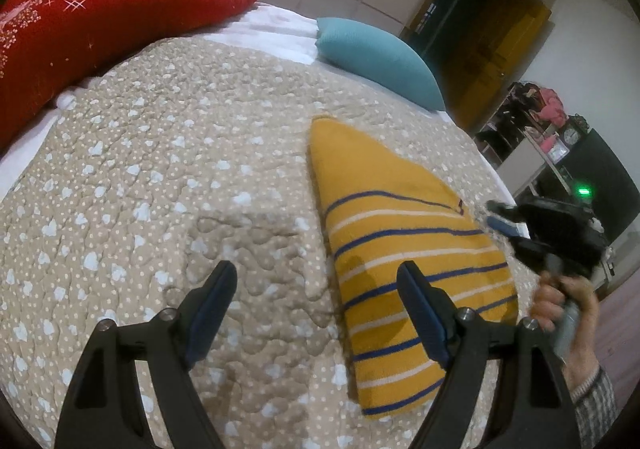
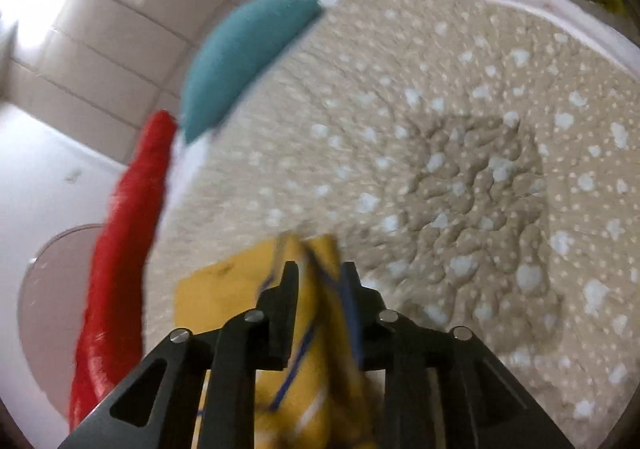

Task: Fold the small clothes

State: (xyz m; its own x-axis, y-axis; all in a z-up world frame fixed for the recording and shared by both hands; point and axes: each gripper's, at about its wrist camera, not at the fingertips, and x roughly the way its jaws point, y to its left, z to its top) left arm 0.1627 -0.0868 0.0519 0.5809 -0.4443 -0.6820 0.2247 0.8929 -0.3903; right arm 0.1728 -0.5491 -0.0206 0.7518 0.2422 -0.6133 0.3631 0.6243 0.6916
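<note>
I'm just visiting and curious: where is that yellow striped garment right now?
The yellow striped garment lies on the beige quilt, below the teal pillow. In the left wrist view it is on the right; the right gripper pinches its edge.

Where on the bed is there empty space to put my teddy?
The widest bare patch of the quilt lies between the red cushion and the yellow striped garment. It is crowded by the garment, where the right hand-held gripper pinches the cloth near the teal pillow.
</note>
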